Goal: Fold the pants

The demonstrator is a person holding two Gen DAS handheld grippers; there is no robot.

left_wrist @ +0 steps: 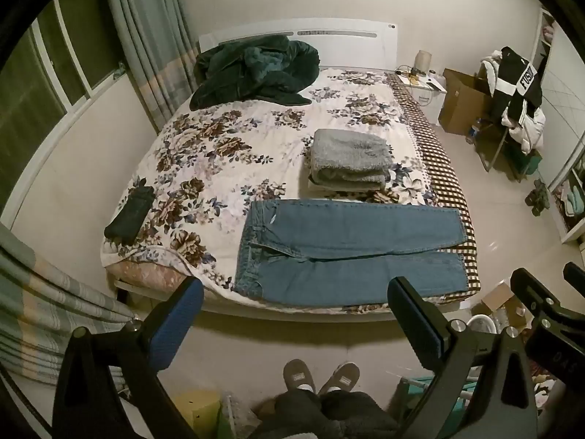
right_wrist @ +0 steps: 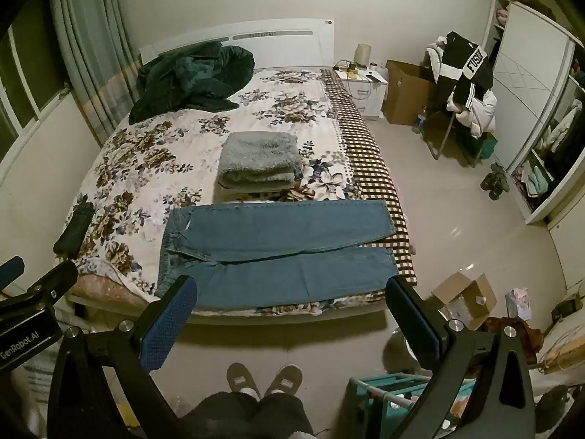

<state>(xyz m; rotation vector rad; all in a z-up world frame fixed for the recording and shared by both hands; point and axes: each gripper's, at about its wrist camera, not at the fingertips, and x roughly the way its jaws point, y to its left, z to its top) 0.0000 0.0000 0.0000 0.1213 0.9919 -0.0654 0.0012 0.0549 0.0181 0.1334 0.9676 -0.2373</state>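
well, i read "genrobot.ai" on the left gripper (right_wrist: 14, 281) body where it showed at the edge of the right wrist view, and "fus" on a black-and-white garment (right_wrist: 466, 69) draped over a chair well beyond the bed (left_wrist: 226, 168). on the bed lay one pair of blue jeans (left_wrist: 347, 248) flat along its near edge, one folded grey stack (left_wrist: 349, 161) just behind the jeans, one dark green heap (left_wrist: 256, 69) by the headboard. my left gripper (left_wrist: 296, 325) and right gripper (right_wrist: 292, 323) both stood wide, holding nothing, short of the bed.
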